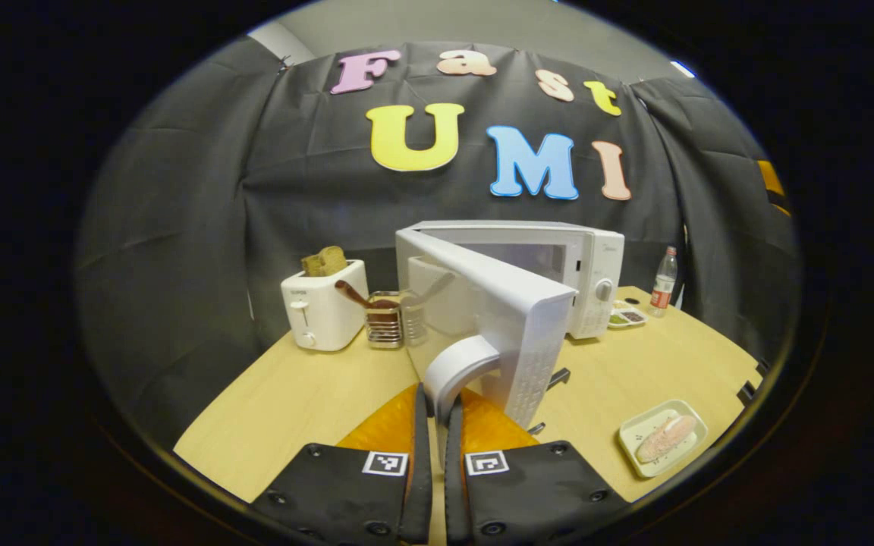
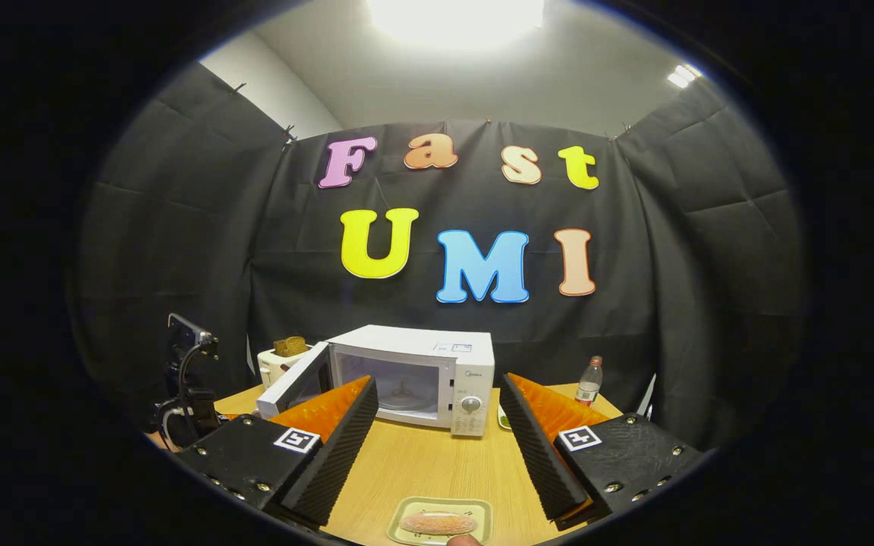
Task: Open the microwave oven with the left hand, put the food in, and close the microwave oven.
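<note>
Left gripper (image 1: 437,409): fingers drawn nearly together, pinching the curved white handle (image 1: 458,368) at the free edge of the microwave (image 2: 414,375) door (image 1: 513,326). Door swung out toward the left gripper view's camera, hinged on its left, roughly half open; cavity visible behind it.

Right gripper (image 2: 437,440): fingers spread wide, holding nothing, hovering above the surface (image 2: 437,462) facing the microwave front.

Food (image 2: 437,522): oblong piece lying on a small tray (image 2: 475,506), on the surface just below the right gripper. In the right gripper view its long axis runs left-right, across the microwave front. In the left gripper view the tray (image 1: 663,438) sits well right of the door, food tilted diagonally.

Toaster (image 1: 323,303) with bread and a utensil rack (image 1: 385,318) stand left of the microwave; bottle (image 1: 663,282) right.
</note>
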`<state>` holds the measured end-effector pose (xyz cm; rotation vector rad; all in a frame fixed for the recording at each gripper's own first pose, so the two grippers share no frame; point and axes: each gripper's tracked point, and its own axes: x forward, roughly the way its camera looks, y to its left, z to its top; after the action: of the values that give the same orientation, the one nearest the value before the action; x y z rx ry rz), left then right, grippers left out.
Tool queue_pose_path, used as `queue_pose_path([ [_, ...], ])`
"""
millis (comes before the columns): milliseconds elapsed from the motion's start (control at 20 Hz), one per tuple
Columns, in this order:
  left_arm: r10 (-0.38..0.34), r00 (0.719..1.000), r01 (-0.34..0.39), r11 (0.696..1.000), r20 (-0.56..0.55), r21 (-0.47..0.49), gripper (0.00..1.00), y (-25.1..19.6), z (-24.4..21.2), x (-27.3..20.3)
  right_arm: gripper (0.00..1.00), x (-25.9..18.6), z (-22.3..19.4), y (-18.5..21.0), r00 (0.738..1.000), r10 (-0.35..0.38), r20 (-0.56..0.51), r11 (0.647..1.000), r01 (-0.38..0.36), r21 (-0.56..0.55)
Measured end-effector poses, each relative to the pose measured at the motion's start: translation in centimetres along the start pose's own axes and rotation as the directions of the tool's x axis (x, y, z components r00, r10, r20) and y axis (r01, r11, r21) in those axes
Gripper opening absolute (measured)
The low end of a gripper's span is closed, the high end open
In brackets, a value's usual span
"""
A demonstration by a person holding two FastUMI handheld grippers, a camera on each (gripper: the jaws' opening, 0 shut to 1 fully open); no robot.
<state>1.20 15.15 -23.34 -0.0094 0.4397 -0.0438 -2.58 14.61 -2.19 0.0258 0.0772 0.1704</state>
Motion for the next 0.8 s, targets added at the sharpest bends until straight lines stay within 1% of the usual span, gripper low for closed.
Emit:
queue_pose_path([
  [100,0.015,1.0,-0.015,1.0,-0.002,-0.001,0.13,1.6,0.0,-0.2,0.98,0.1,0.0,0.9,1.0,-0.001,0.003,1.0,0.001,-0.007],
  [200,0.01,1.0,-0.01,1.0,0.0,-0.011,0.13,2.7,-0.1,-0.4,0.98,0.1,-0.1,1.6,1.0,-0.001,0.001,1.0,0.001,-0.01],
  [400,-0.01,1.0,0.01,1.0,0.005,-0.017,0.14,3.5,-0.4,-0.2,0.98,0.2,0.2,2.6,1.0,-0.003,0.003,1.0,0.003,-0.01],
  [450,-0.011,1.0,0.011,1.0,0.004,-0.014,0.15,3.7,-0.3,-0.4,0.98,0.2,0.2,2.7,1.0,-0.002,0.004,1.0,0.002,-0.015],
  [650,-0.014,1.0,0.014,0.999,-0.003,-0.04,0.16,4.4,-0.6,-0.4,0.98,0.4,0.9,4.0,1.0,0.022,0.017,0.999,-0.021,-0.035],
  [750,0.008,1.0,-0.008,0.998,-0.005,-0.058,0.19,4.6,-0.5,-1.4,0.98,0.6,1.1,4.0,0.999,0.044,0.024,0.998,-0.043,-0.035],
  [800,0.025,1.0,-0.024,0.998,0.012,-0.058,0.25,4.7,-0.1,-2.1,0.98,0.8,0.9,4.1,0.998,0.064,0.015,0.998,-0.064,-0.03],
])
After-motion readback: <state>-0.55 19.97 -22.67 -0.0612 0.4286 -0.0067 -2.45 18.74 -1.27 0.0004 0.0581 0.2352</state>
